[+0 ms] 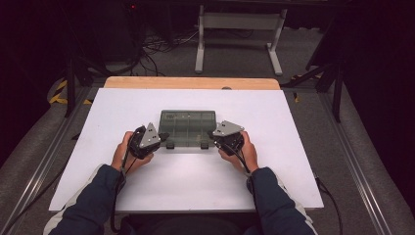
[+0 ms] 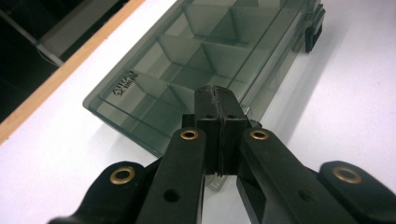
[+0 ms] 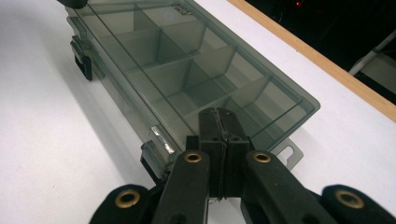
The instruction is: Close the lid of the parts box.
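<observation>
A smoky see-through compartment box [image 1: 188, 128] lies flat in the middle of the white table, lid down, with several dividers inside. My left gripper [image 1: 164, 136] is at the box's left end, its jaws pressed together with nothing between them. In the left gripper view the shut left gripper [image 2: 218, 95] sits over the short end wall of the box [image 2: 187, 56]. My right gripper [image 1: 211, 133] is at the right end, also shut and empty. The right gripper view has the right gripper [image 3: 218, 116] over the near corner of the box [image 3: 187, 60]. I cannot tell if either tip touches the lid.
Two black latches [image 1: 170, 145] [image 1: 204, 145] sit on the box's near long side; one latch [image 3: 84, 65] is also in the right gripper view. The white table top [image 1: 195, 181] has a wooden strip [image 1: 191, 82] along its far edge. A metal stand [image 1: 240, 29] and cables lie on the floor beyond.
</observation>
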Available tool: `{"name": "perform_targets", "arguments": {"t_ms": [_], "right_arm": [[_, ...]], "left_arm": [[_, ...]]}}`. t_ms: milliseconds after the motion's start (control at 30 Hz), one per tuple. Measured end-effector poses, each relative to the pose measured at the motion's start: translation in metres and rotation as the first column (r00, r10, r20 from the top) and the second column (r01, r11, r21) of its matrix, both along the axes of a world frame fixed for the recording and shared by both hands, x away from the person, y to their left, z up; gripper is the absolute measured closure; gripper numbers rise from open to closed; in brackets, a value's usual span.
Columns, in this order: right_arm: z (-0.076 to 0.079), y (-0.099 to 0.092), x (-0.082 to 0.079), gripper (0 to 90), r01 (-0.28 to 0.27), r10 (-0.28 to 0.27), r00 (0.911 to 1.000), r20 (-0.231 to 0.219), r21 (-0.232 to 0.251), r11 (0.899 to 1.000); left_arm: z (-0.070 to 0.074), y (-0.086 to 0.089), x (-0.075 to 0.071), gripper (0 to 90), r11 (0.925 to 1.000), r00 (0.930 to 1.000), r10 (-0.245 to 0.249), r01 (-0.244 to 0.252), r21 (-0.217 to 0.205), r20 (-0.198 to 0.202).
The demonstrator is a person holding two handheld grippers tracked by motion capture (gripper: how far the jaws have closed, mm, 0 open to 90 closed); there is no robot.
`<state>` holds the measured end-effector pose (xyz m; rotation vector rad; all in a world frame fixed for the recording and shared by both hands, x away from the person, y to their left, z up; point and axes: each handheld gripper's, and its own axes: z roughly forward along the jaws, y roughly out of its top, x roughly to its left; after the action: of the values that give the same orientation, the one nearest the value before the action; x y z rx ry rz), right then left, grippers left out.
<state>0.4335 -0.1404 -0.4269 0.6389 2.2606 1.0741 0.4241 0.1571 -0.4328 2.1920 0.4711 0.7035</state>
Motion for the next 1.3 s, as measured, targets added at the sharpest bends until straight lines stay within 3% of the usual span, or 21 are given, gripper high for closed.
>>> {"name": "perform_targets", "arguments": {"t_ms": [100,667,1300], "right_arm": [[-0.0038,0.0005,0.0005,90.0,0.003,-0.003,1.0,-0.002,0.001,1.0],[-0.0098,-0.0051,0.0005,90.0,0.017,-0.017,0.9998,-0.006,0.077,0.997],[-0.004,-0.0045,-0.0046,88.4,-0.01,0.007,0.9993,0.038,0.077,0.997]], "left_arm": [[-0.0038,-0.0011,0.001,89.9,0.9999,1.0,-0.002,0.002,0.01,-0.008],[-0.0069,0.0011,0.002,90.0,0.9992,0.9998,-0.003,0.002,-0.041,-0.018],[-0.0055,0.0004,0.0006,89.0,0.9989,1.0,-0.004,0.004,-0.046,-0.002]]}}
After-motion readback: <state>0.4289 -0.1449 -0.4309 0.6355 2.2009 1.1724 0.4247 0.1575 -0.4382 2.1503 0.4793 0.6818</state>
